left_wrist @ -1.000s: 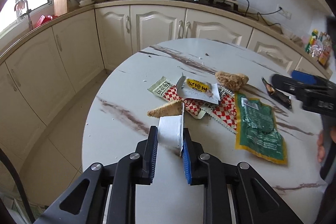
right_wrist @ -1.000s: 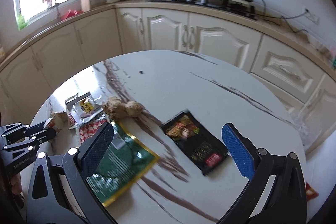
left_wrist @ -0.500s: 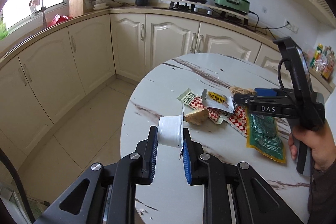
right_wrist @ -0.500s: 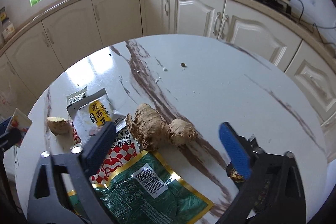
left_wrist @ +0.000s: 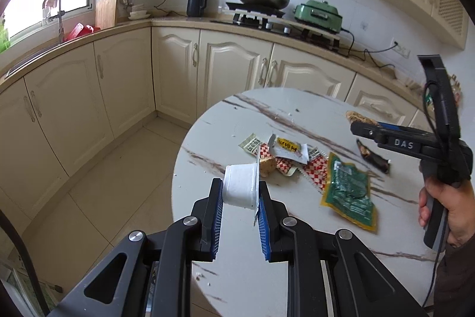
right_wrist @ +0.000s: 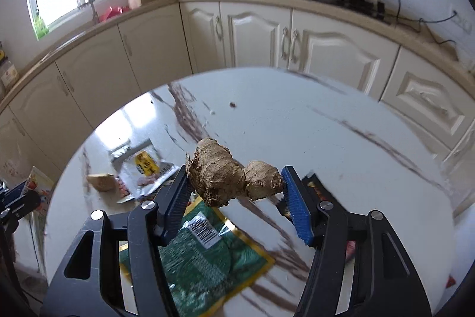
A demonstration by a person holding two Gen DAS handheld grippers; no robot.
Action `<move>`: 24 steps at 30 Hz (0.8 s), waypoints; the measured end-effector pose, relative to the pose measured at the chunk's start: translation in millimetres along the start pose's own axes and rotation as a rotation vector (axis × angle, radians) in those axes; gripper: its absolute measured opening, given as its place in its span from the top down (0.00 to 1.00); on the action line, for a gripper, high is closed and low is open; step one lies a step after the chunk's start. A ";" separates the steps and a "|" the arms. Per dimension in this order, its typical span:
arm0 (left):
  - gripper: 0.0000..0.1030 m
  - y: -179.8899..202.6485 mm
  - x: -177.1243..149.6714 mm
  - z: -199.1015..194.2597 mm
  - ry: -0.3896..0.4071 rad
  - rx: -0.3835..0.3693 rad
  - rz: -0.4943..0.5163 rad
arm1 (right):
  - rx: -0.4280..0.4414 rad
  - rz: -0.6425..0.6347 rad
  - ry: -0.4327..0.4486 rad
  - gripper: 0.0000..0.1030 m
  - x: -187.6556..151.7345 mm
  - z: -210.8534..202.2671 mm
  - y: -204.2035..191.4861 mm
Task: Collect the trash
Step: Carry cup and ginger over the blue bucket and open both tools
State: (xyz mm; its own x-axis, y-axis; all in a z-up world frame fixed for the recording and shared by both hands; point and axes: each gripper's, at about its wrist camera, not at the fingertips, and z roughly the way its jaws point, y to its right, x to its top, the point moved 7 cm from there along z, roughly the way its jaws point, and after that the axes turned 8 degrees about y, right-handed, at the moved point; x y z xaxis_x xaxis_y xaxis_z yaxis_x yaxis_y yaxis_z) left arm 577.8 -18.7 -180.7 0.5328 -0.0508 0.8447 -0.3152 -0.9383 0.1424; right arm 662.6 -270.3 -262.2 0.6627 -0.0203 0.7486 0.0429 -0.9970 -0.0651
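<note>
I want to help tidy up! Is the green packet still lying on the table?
Yes, the green packet lies flat on the table, no gripper touching it.

A smooth white plastic cup (left_wrist: 240, 188) sits between ribbed blue pads (left_wrist: 216, 215) on matt black fingers. Rough, fibrous ginger (right_wrist: 231, 177) contrasts with a glossy green foil packet (right_wrist: 204, 257). The table (right_wrist: 326, 132) is polished veined marble

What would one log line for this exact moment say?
left gripper: shut on white cup | right gripper: shut on ginger root | green packet: on table
</note>
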 end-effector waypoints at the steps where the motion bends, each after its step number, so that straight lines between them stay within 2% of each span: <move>1: 0.83 -3.0 2.3 -7.9 0.006 0.001 -0.004 | 0.008 -0.002 0.013 0.43 4.2 -8.2 -6.0; 7: 0.83 -35.7 -3.0 -66.2 0.053 0.030 -0.034 | 0.130 -0.060 0.074 0.43 20.8 -54.0 -86.9; 13: 0.83 -102.9 -27.7 -119.5 0.054 0.127 -0.086 | 0.303 -0.156 0.076 0.43 14.2 -56.9 -216.8; 19: 0.83 -177.4 -63.4 -145.9 0.004 0.219 -0.159 | 0.448 -0.226 -0.003 0.43 -24.4 -22.2 -336.6; 21: 0.83 -196.8 -76.2 -143.8 -0.028 0.234 -0.186 | 0.472 -0.250 -0.050 0.43 -44.4 -1.6 -368.7; 24: 0.83 -222.7 -101.1 -130.9 -0.088 0.248 -0.221 | 0.469 -0.259 -0.118 0.43 -73.3 34.2 -395.5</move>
State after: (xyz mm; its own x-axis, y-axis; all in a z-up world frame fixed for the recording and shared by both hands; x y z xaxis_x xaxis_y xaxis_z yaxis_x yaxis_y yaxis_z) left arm 491.3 240.2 -230.4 0.6363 0.1439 0.7579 0.0105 -0.9840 0.1780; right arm 622.5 128.0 -313.9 0.6642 0.2572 0.7019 0.5270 -0.8270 -0.1956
